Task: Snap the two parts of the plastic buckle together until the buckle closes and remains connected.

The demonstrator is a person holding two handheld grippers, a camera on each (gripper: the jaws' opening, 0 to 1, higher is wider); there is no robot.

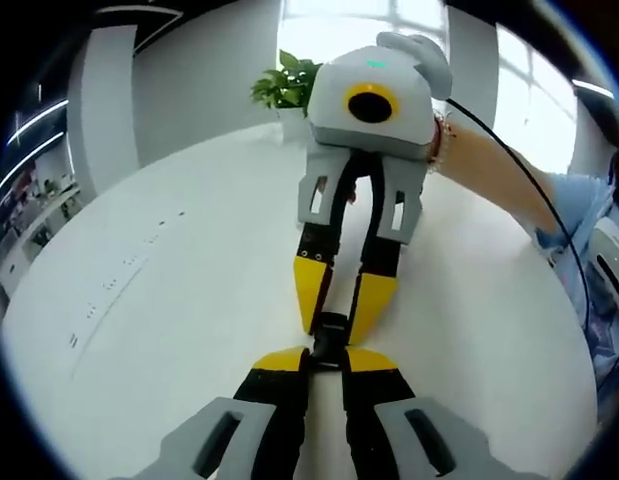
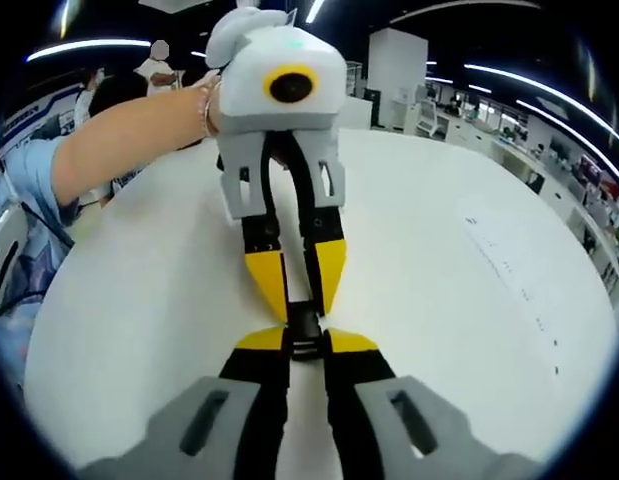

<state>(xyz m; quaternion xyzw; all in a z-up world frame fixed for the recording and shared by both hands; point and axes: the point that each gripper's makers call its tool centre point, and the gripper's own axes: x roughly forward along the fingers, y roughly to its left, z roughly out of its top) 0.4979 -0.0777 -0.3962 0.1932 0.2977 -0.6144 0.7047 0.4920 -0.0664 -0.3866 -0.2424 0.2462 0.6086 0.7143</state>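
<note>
Left gripper view: black plastic buckle (image 1: 330, 336) sits low on the white table (image 1: 169, 290), pinched between both tools' yellow tips. Left gripper (image 1: 327, 356) has its jaws closed on the near end; right gripper (image 1: 334, 318) clamps the far end, angled down, a forearm (image 1: 489, 165) extending behind it. Right gripper view: buckle (image 2: 305, 332) held the same, between opposing tips.
</note>
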